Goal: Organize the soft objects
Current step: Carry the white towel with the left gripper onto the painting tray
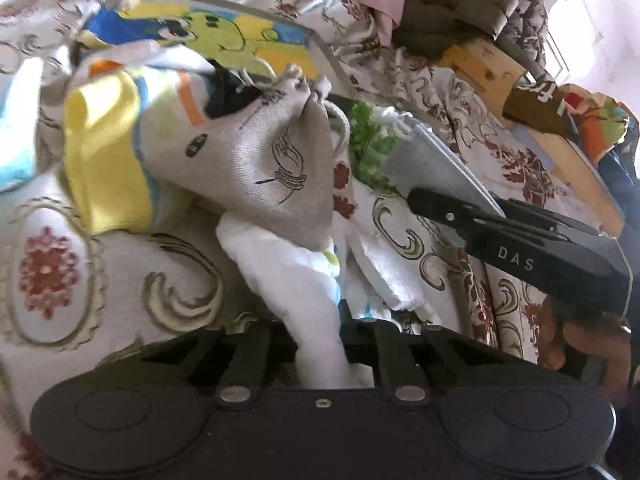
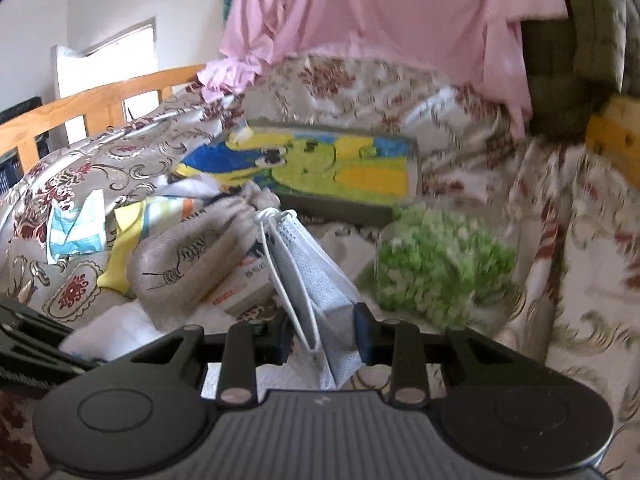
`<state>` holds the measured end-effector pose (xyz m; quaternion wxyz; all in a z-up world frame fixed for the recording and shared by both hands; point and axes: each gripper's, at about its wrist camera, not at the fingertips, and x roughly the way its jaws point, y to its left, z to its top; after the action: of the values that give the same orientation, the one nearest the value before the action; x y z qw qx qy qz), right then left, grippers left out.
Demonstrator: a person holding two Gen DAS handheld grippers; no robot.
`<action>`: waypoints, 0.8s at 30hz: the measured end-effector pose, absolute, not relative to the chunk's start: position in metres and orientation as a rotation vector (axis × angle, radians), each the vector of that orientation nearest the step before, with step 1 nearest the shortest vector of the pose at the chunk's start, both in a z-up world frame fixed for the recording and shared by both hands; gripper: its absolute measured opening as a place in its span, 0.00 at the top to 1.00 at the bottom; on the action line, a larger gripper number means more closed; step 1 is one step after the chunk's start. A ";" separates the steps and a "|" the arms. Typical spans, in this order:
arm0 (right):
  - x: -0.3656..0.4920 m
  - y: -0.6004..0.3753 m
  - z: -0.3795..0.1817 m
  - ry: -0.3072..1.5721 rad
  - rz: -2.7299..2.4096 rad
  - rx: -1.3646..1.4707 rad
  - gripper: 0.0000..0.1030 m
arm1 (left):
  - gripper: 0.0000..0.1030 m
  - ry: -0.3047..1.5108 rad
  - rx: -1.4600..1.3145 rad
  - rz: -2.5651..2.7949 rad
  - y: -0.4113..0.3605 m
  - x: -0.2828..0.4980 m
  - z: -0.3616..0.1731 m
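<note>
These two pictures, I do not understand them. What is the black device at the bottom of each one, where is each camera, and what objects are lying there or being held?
There is no robot here. A person holds one pair of hand-operated tongs in each hand, and a wide-angle camera on each looks forward along its two fingers, so the black part at the bottom is the tool itself.

In the left camera's picture, the left tongs are shut on a white cloth. The right tongs appear from the side.

In the right camera's picture, the right tongs are shut on a pale face mask.

Everything lies on a flowered bedspread: a beige drawstring pouch, a colourful cartoon box, a bag of green pieces and a pink garment behind.
</note>
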<state>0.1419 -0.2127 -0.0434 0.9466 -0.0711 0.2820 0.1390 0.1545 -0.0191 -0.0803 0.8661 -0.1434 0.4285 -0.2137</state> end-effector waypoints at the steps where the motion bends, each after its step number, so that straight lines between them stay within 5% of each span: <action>1: 0.138 -0.210 -0.041 0.550 0.283 -0.163 0.66 | 0.90 0.882 -0.285 -0.444 -0.018 0.149 -0.075; 14: 0.103 -0.198 -0.016 0.380 0.302 -0.236 0.66 | 0.91 0.769 -0.083 -0.359 -0.008 0.093 0.002; 24: 0.151 -0.212 0.008 0.346 0.352 -0.014 0.66 | 0.91 0.633 -0.220 -0.360 0.023 0.142 0.055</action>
<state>0.1512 -0.2118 0.0079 0.9697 -0.0070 0.1715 0.1741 0.1417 0.0227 0.0546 0.9285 -0.1072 0.3089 -0.1759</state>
